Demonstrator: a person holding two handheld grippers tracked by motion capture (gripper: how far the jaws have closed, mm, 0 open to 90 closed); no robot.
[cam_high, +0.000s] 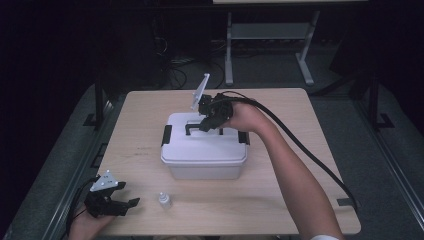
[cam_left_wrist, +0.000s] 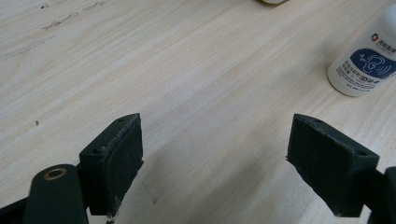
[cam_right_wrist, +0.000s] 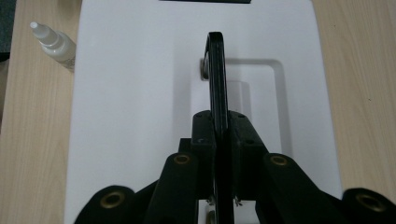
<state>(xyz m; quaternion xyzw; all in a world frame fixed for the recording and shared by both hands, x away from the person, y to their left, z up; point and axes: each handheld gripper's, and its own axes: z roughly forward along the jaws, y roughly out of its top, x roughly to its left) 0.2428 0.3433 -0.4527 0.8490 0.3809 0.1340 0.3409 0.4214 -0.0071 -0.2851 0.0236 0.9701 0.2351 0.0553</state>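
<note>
R gripper (cam_right_wrist: 220, 140) fingers pinch box handle (cam_right_wrist: 215, 70); L gripper (cam_left_wrist: 215, 163) fingers spread, bottle (cam_left_wrist: 366, 58) label readable.

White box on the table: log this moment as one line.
right gripper shut on handle of white box | left gripper open, on table | small bottle near front edge

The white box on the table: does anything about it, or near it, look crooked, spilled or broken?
Nothing stands out. The white box sits level with its lid on, the right claw is shut on its raised black handle, and the small bottle stands upright beside the open left claw. No spill shows on the table.
</note>
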